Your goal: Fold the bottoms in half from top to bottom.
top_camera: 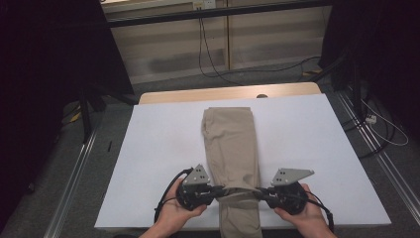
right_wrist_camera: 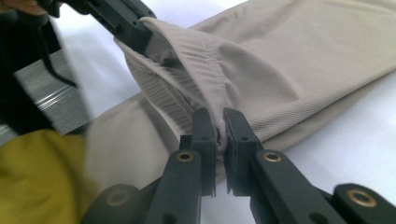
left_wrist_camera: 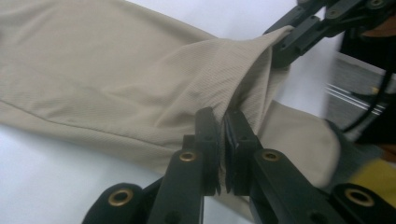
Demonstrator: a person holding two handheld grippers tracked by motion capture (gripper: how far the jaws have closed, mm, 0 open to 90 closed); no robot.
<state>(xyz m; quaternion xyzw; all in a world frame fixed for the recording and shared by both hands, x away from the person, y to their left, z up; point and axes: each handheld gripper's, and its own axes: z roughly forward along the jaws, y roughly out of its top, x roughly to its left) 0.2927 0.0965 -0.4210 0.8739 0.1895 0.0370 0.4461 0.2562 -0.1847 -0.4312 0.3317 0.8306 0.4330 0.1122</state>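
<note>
Trousers pinched at both edges.
I have the left claw (top_camera: 218, 190) and right claw (top_camera: 257, 191) clamped on limp beige trousers (top_camera: 232, 144) at six o'clock; cloth sags, grip near hems.

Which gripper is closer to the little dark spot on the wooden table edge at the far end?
Right, I think. The dark spot sits slightly right of the trousers. The right gripper pinches their right edge almost straight below it; the left gripper pinches the left edge, farther across.
</note>
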